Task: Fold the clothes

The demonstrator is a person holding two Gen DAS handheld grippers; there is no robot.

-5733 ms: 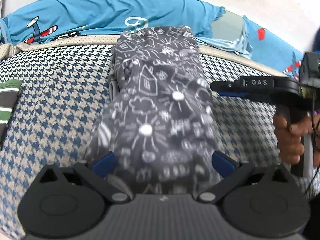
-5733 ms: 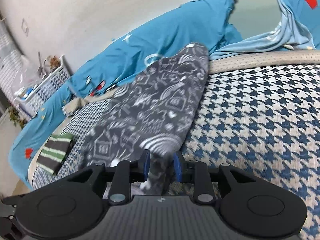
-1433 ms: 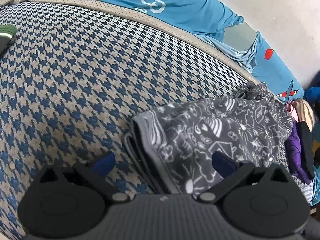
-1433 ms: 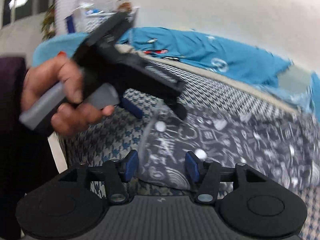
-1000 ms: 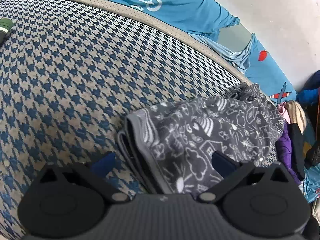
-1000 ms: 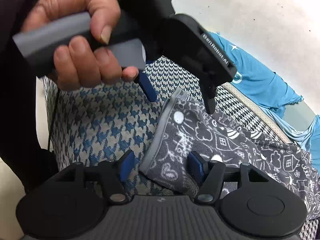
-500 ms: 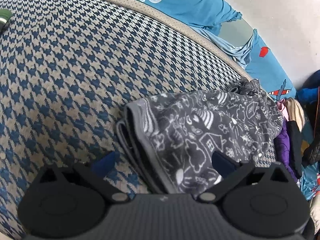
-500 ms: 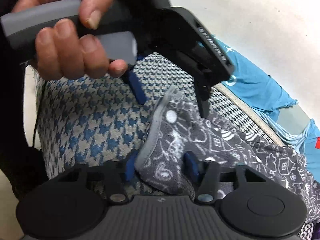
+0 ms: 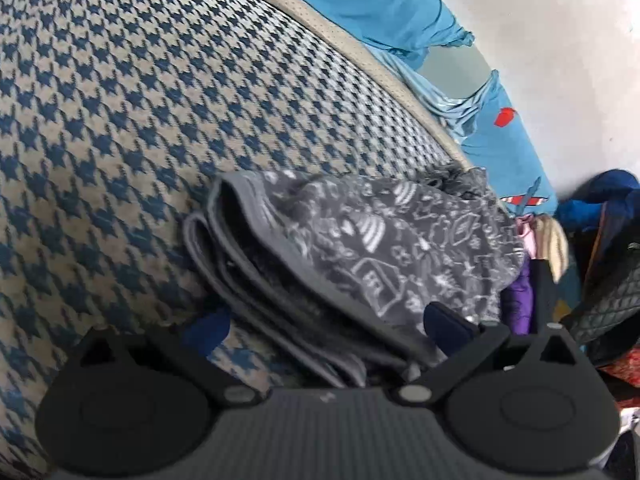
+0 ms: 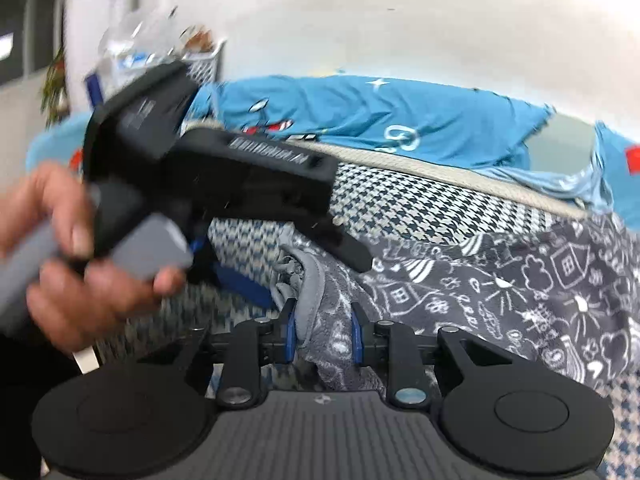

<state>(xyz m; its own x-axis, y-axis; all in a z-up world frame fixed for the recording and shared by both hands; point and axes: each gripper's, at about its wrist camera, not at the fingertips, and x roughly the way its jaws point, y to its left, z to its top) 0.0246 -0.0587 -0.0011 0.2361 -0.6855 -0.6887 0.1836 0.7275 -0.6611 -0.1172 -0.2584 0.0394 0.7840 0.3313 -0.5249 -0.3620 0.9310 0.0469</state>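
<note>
Our right tool [image 10: 323, 338] has just been closing and now pinches the garment's [image 10: 500, 292] grey hem. Our left tool [image 9: 324, 322] stays spread wide over the folded edge on the bed [image 9: 120, 100].

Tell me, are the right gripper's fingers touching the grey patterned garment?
Touching. The right wrist view shows the right gripper closed on a fold of the grey patterned garment.

Background clutter, bed area

Blue-and-beige houndstooth cover [image 9: 168, 92] over the bed; cyan printed sheet [image 10: 400, 120] bunched along the far wall; white basket [image 10: 204, 60] far left; dark quilted bag [image 9: 612, 300] far right.
</note>
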